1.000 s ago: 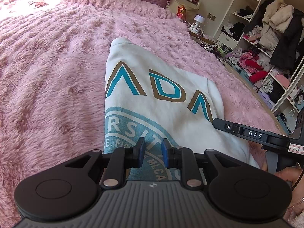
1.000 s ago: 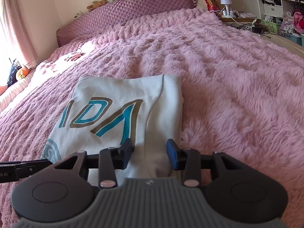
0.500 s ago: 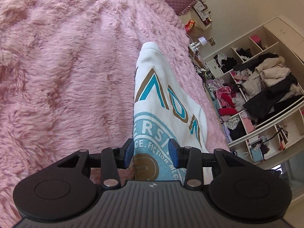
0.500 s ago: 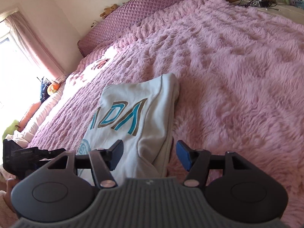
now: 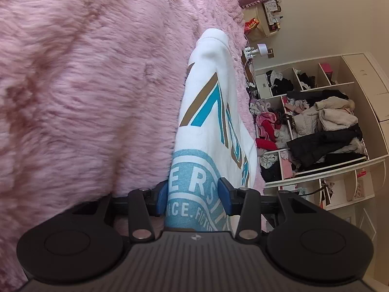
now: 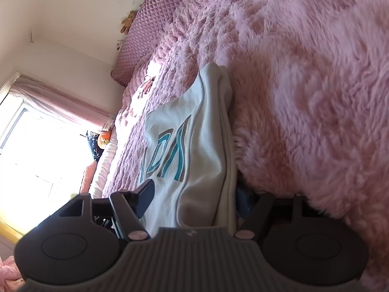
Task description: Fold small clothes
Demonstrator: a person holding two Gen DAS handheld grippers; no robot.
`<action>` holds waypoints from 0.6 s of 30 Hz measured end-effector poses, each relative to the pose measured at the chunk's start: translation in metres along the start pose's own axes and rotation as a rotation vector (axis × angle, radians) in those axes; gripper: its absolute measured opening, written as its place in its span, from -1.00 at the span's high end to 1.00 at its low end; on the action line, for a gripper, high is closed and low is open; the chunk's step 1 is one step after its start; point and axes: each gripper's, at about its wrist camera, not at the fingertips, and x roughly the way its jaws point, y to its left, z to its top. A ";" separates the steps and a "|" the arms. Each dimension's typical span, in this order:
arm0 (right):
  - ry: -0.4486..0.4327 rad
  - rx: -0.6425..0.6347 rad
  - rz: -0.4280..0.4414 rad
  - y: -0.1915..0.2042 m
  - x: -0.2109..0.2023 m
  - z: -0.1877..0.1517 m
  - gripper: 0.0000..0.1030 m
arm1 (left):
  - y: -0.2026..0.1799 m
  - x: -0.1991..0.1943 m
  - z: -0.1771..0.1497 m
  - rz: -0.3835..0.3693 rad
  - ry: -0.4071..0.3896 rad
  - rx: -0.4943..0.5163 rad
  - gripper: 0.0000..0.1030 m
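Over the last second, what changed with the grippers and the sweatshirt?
Both views have rolled. The left hand-held gripper and right hand-held gripper have just been opening, and each now straddles a near edge of the folded sweatshirt, pads not clamped. The sweatshirt stayed folded on the pink blanket.

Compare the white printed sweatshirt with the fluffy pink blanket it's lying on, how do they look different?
The white printed sweatshirt is smooth knit; the fluffy pink blanket has long shaggy pile. The sweatshirt carries teal and brown lettering and a teal round emblem; the blanket is plain pink. The sweatshirt is a folded, compact bundle; the blanket spreads across the bed well beyond it. Both are soft fabric.
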 end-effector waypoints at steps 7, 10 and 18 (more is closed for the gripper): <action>-0.002 0.017 0.039 0.005 0.039 0.010 -0.56 | 0.009 0.038 0.015 -0.091 0.053 -0.077 -0.05; -0.004 0.006 0.006 0.010 0.045 0.011 -0.08 | 0.006 0.043 0.016 -0.096 0.053 -0.071 0.08; -0.008 0.024 -0.041 0.031 0.043 0.017 0.41 | -0.017 0.027 0.008 -0.093 0.014 -0.025 0.48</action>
